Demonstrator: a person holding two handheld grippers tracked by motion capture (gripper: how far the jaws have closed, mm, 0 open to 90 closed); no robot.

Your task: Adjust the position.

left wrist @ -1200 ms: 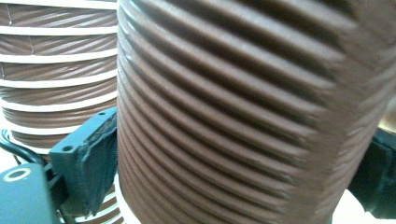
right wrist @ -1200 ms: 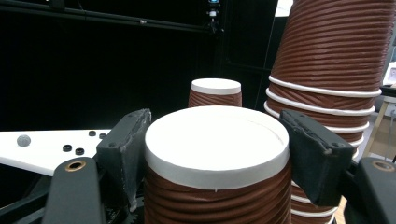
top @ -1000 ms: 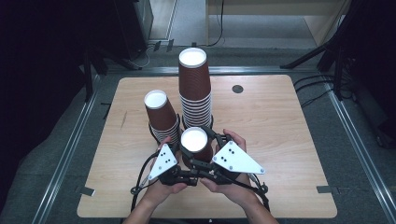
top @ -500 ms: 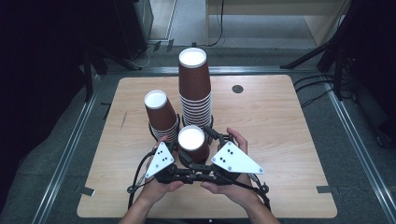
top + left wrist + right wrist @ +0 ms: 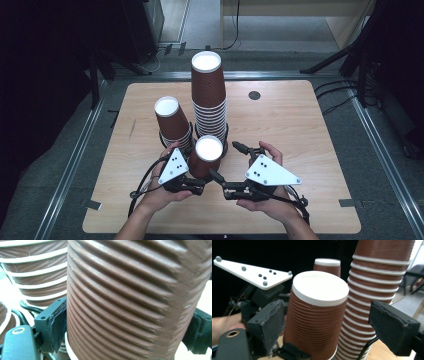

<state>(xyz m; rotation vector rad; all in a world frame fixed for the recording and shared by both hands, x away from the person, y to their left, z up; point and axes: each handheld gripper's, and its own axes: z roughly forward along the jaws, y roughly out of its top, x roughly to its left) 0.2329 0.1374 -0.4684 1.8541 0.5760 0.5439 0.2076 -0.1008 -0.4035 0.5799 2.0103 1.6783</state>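
L to R: short stack (image 5: 173, 122) at table (image 5: 310, 130) left-centre; L gripper (image 5: 192, 181) clamped on lone ribbed cup (image 5: 206, 159), upside down, just in front of tall stack (image 5: 209, 95). R gripper (image 5: 239, 167) jaws wide, either side of cup, not touching. Progress: cup gripped, prob. lifted clear; placing it on a stack is left

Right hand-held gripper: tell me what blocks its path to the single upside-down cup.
Nothing visible does. The right hand-held gripper is open with the single cup directly between its jaws. The left hand-held gripper already clamps that cup; the tall stack stands behind it.
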